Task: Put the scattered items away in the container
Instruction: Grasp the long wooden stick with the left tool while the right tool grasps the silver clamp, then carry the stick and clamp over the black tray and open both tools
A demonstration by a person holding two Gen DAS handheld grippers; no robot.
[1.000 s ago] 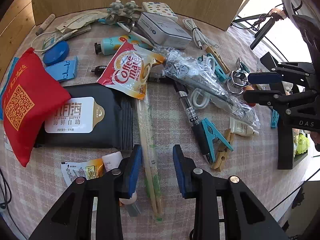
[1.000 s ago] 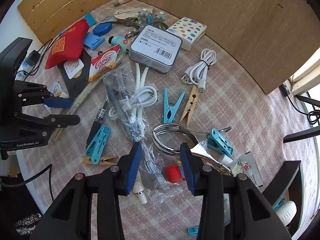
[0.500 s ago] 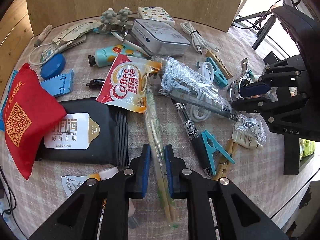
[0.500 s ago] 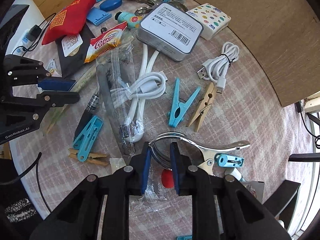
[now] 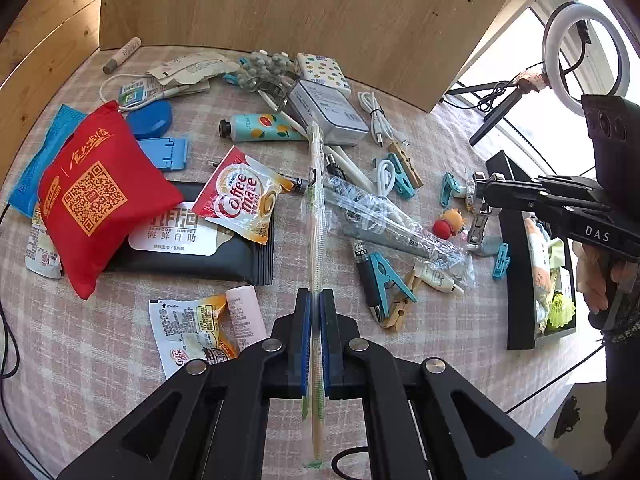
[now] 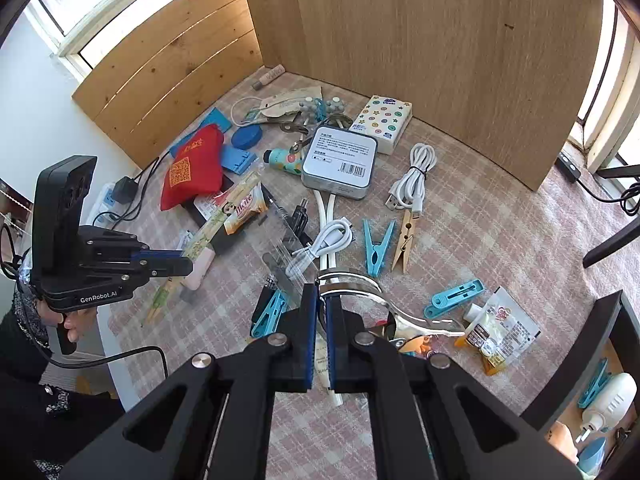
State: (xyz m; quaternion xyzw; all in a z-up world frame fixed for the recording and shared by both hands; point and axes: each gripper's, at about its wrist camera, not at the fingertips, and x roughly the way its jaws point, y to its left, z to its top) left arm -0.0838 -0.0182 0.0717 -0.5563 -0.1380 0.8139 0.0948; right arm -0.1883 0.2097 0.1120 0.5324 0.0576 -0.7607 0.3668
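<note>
My left gripper (image 5: pixel 315 304) is shut on a pair of wrapped chopsticks (image 5: pixel 316 216) and holds them lifted above the table; they also show in the right wrist view (image 6: pixel 212 228). My right gripper (image 6: pixel 321 304) is shut on the handle of a metal hole punch (image 6: pixel 360 284), lifted off the cloth; it hangs from that gripper in the left wrist view (image 5: pixel 480 212). The black container (image 5: pixel 516 280) stands at the table's right edge with small items inside; its wall shows in the right wrist view (image 6: pixel 592 352).
Many items lie scattered on the checked cloth: a red pouch (image 5: pixel 96 196), a black wipes pack (image 5: pixel 188 256), a Coffee Mate sachet (image 5: pixel 240 196), a grey tin (image 6: pixel 340 160), cables (image 6: pixel 412 176), clothespins (image 6: pixel 376 244), a bagged pen (image 5: pixel 384 220). Wooden boards (image 6: pixel 420 32) wall the back.
Both grippers closed on their items and lifted: the left raised the chopsticks off the table, the right raised the hole punch and pulled back.
</note>
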